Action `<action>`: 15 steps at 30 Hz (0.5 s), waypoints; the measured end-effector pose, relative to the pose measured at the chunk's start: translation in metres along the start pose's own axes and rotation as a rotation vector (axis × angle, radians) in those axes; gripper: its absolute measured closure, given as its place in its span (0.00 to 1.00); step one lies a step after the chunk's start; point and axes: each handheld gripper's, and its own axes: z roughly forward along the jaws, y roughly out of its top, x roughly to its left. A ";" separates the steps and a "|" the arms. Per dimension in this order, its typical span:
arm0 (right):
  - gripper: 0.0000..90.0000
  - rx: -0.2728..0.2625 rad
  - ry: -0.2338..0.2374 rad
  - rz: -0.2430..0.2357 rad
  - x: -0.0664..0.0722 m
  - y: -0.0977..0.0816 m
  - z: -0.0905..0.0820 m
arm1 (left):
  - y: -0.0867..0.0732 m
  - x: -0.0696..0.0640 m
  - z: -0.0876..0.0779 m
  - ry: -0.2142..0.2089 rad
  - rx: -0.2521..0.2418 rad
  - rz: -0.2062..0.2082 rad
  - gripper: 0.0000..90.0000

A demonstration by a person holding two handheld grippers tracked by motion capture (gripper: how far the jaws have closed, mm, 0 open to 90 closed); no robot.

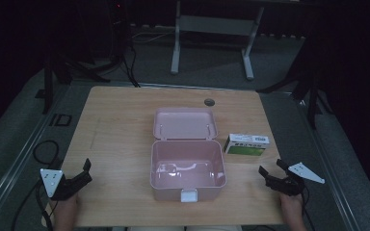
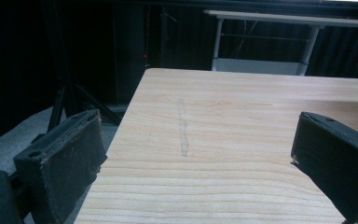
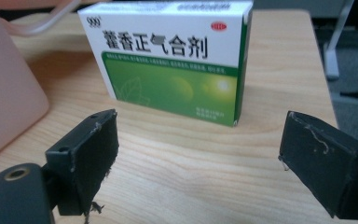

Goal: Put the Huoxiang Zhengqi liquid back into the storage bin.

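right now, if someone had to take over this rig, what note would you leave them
Left gripper: open, holding nothing, at the near left corner of the light wooden table.
Right gripper: open, holding nothing, fingers aimed at the white and green cardboard medicine box, not touching it.
Things: the pink plastic storage box sits mid-table with its hinged lid laid open at the far side; nothing visible inside. The medicine box stands just right of it.
Done: lid is open.
Left: likely grasp the medicine box, place it in the pink box, then close the lid.
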 end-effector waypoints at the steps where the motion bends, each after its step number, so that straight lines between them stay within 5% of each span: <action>1: 0.13 -0.007 -0.004 -0.016 0.002 0.000 0.000 | 0.000 0.000 0.000 0.000 0.001 -0.002 0.03; 3: 0.14 -0.008 -0.007 -0.029 0.003 0.000 0.000 | 0.000 0.001 -0.001 -0.006 -0.002 -0.005 0.03; 5: 0.15 0.007 0.072 -0.028 0.002 0.001 0.002 | 0.000 0.001 0.000 -0.012 -0.001 -0.010 0.03; 11: 0.14 0.054 0.174 -0.023 -0.003 0.002 0.005 | 0.000 0.001 0.000 -0.021 0.003 -0.006 0.03; 15: 0.14 0.159 0.302 -0.073 -0.006 0.005 0.010 | 0.000 0.000 0.000 -0.028 0.006 0.004 0.03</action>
